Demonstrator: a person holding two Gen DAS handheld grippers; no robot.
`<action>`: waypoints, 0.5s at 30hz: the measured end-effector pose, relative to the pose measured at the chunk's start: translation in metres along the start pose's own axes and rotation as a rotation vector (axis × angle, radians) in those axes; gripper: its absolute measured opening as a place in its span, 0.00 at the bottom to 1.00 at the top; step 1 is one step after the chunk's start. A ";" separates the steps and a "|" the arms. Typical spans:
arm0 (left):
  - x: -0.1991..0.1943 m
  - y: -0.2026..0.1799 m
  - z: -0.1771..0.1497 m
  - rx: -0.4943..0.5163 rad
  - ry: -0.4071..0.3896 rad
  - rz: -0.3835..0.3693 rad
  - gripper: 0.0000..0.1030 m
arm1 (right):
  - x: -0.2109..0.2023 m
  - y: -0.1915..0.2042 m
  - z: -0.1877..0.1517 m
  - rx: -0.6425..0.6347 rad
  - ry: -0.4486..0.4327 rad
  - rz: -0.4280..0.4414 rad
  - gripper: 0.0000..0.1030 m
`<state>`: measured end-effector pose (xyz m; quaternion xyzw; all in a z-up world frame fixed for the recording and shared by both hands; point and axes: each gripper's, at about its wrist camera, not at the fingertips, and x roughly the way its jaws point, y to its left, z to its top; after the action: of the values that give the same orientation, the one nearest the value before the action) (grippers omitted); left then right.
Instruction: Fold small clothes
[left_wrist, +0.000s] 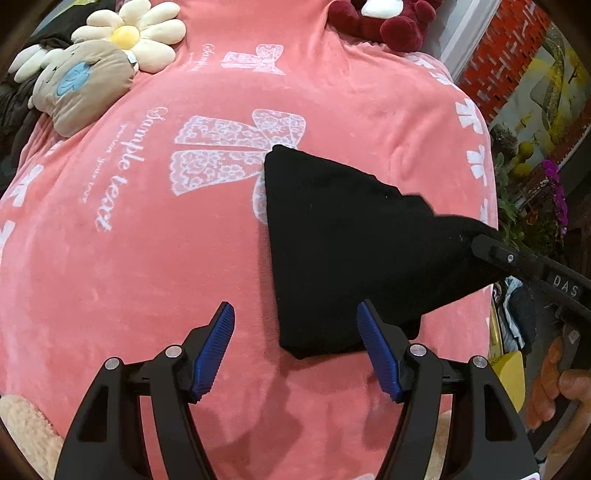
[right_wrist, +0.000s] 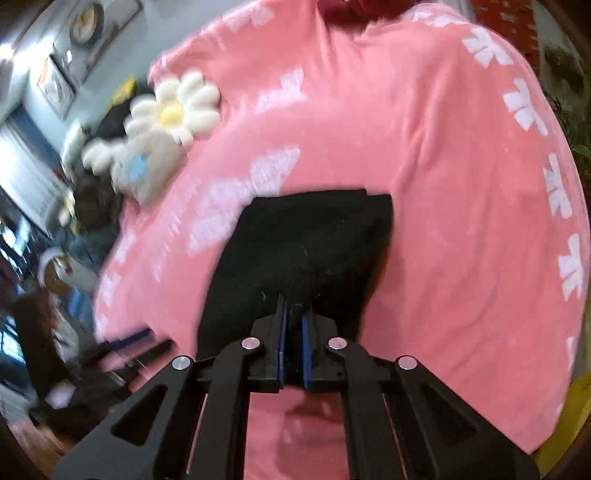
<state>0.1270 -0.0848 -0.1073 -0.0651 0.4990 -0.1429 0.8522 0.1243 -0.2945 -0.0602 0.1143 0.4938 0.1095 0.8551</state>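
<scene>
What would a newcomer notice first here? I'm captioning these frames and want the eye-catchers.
The black cloth lies mid-frame on the pink blanket, one corner pinched by the right hand-held gripper and lifted off it. The left hand-held gripper hangs open just in front of the cloth. At the blanket's far left edge sits a daisy cushion.

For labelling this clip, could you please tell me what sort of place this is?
Probably a bedroom or living space at home: a pink blanket covers a soft surface, with a daisy-shaped cushion and a dark red plush toy lying along its far edge.
</scene>
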 end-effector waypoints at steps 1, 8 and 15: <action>0.001 0.001 0.000 -0.002 0.002 0.004 0.64 | 0.016 -0.007 -0.009 0.003 0.057 -0.039 0.08; 0.023 0.002 0.005 -0.022 0.052 -0.020 0.66 | 0.018 -0.047 -0.031 0.209 0.064 -0.052 0.29; 0.064 0.007 0.026 -0.131 0.100 -0.145 0.71 | 0.046 -0.040 -0.007 0.221 0.054 -0.013 0.67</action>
<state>0.1805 -0.0989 -0.1492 -0.1494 0.5430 -0.1747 0.8077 0.1439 -0.3179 -0.1136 0.2019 0.5264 0.0520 0.8243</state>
